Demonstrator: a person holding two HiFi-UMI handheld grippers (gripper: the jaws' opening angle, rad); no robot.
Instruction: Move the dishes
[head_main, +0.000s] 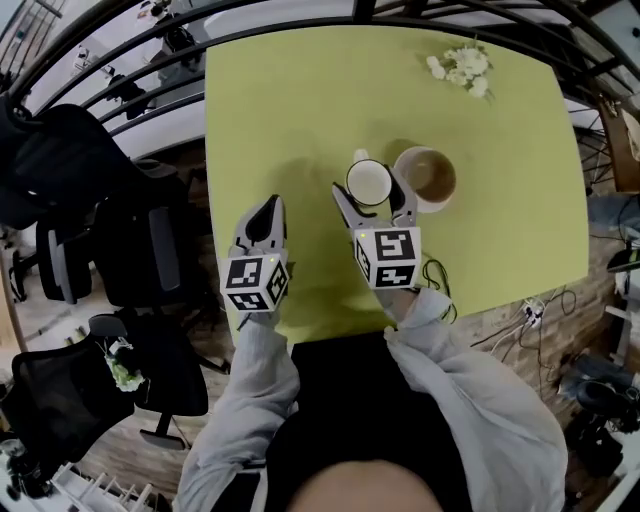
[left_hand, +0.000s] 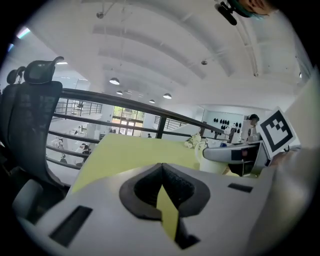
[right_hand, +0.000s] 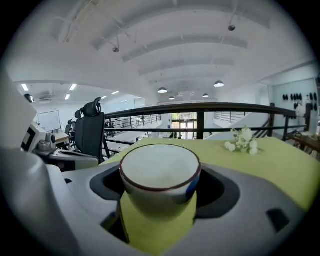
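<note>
A white cup (head_main: 369, 183) with a dark rim stands on the yellow-green table (head_main: 300, 90), its handle pointing away from me. My right gripper (head_main: 370, 192) has a jaw on each side of it and is shut on it. In the right gripper view the white cup (right_hand: 160, 175) fills the gap between the jaws, which press against its sides. A tan cup (head_main: 427, 176) stands just right of the white one, touching or nearly touching it. My left gripper (head_main: 271, 205) rests over the table to the left, shut with nothing in it; only a thin slit shows between the left gripper's (left_hand: 162, 172) jaws.
A small bunch of white flowers (head_main: 462, 68) lies at the table's far right. Black office chairs (head_main: 90, 200) stand beyond the table's left edge, and a dark railing (head_main: 120, 40) curves round the far side. Cables (head_main: 540, 305) lie on the floor at right.
</note>
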